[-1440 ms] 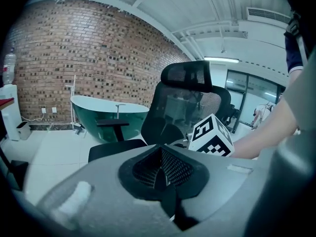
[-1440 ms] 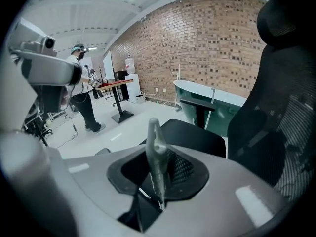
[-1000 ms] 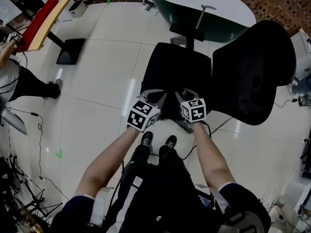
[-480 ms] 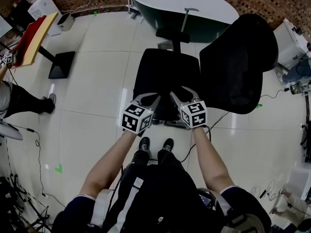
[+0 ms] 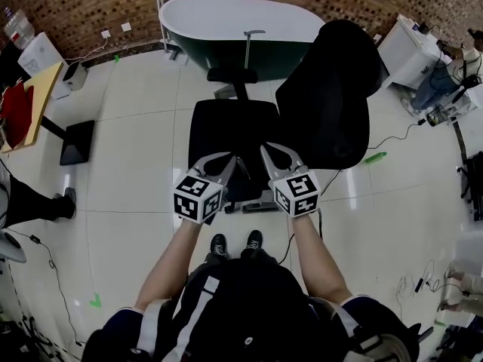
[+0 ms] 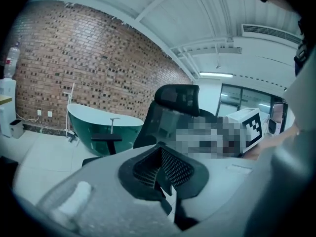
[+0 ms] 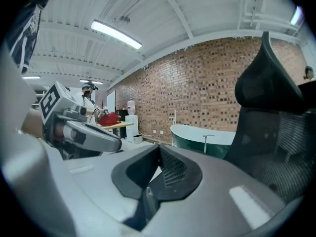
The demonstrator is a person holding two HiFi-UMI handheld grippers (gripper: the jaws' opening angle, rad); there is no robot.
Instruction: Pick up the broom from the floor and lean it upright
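No broom shows in any view. I hold both grippers side by side at chest height over the seat of a black office chair (image 5: 230, 130). My left gripper (image 5: 235, 159) is shut with nothing in it; in the left gripper view its pads (image 6: 163, 174) meet in front of the chair's backrest (image 6: 175, 102). My right gripper (image 5: 265, 151) is closing, and its pads (image 7: 154, 179) stand together with nothing between them. It points toward the brick wall (image 7: 207, 93) and the bathtub (image 7: 197, 135).
The chair's tall backrest (image 5: 332, 96) stands to the right of the seat. A dark green bathtub (image 5: 234, 25) lies against the brick wall behind. A small green object (image 5: 375, 157) and cables lie on the tiled floor at right. A stand's black base (image 5: 75, 142) is at left.
Both grippers have risen. The view has lifted, so the chair and the bathtub sit lower in the picture and more of the brick wall shows.
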